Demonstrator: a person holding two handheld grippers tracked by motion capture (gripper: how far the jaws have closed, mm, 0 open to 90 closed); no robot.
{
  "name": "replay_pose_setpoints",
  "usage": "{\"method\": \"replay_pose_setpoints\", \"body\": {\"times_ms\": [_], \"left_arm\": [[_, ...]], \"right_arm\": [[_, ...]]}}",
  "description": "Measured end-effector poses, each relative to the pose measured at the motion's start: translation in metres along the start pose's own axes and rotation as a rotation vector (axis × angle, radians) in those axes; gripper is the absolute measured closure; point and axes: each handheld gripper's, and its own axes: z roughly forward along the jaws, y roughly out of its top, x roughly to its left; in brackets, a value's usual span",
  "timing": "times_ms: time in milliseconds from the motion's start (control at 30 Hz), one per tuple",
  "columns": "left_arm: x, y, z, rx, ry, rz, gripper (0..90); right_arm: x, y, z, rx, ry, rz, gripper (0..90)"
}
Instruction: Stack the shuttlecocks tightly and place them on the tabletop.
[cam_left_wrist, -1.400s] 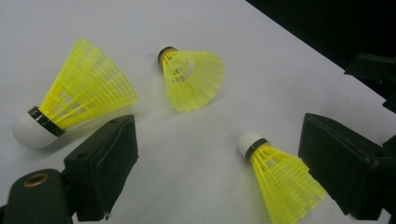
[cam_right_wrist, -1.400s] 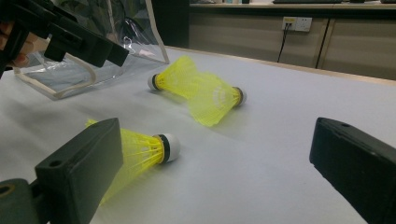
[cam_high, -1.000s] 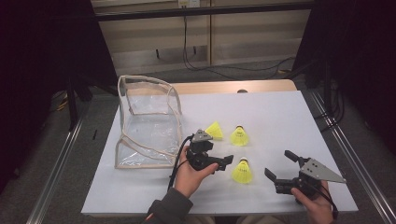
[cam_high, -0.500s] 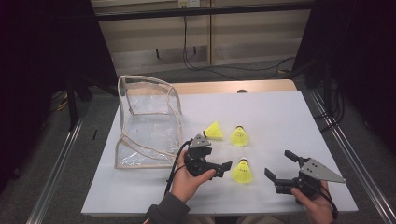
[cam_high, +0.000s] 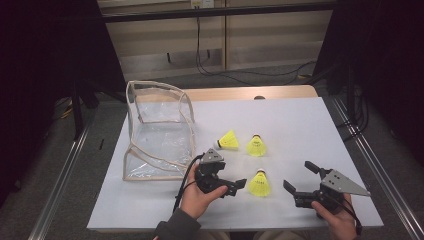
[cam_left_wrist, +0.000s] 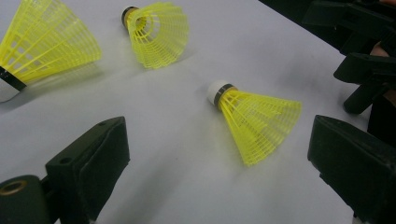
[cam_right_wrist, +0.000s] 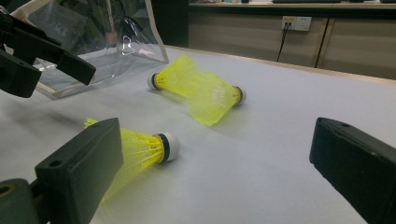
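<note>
Three yellow shuttlecocks lie on the white table. Two lie side by side, one (cam_high: 229, 140) on the left and one (cam_high: 256, 145) on the right. The third shuttlecock (cam_high: 259, 184) (cam_left_wrist: 257, 121) (cam_right_wrist: 140, 147) lies nearer me, between the grippers. My left gripper (cam_high: 236, 187) (cam_left_wrist: 219, 140) is open, just left of this third shuttlecock and pointing at it. My right gripper (cam_high: 300, 176) (cam_right_wrist: 215, 140) is open too, to the right of that shuttlecock, with nothing between its jaws. A clear plastic bag (cam_high: 160, 130) (cam_right_wrist: 93, 37) with beige edging stands open at the left.
The white table sheet (cam_high: 300, 125) reaches its front edge just behind my hands. A wooden strip runs along the far edge. Metal rails flank the table on both sides, and cables hang at the back wall.
My left gripper has slid slightly toward the table's front edge, still open and aimed at the near shuttlecock. The right gripper and the shuttlecocks have not moved.
</note>
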Motion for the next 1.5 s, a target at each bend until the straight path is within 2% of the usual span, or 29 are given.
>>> {"method": "replay_pose_setpoints", "body": {"times_ms": [433, 833, 900, 1300, 1500], "left_arm": [[0.003, -0.007, -0.005, 0.005, -0.034, 0.016, 4.4], [0.008, -0.014, -0.018, 0.009, -0.057, 0.03, 4.0], [0.009, -0.016, -0.021, 0.014, -0.072, 0.035, 4.0], [0.017, -0.025, -0.035, 0.01, -0.058, 0.041, 3.9], [0.02, -0.029, -0.042, 0.008, -0.068, 0.048, 3.9]], "right_arm": [[0.0, 0.0, 0.0, 0.003, 0.0, 0.001, 2.1], [0.001, 0.0, 0.0, 0.0, 0.002, -0.002, 2.1], [0.001, 0.0, 0.0, 0.0, 0.003, -0.003, 2.1], [0.001, 0.0, 0.0, 0.0, 0.002, -0.003, 2.1], [0.0, 0.001, -0.001, 0.0, 0.0, -0.003, 2.1]]}}
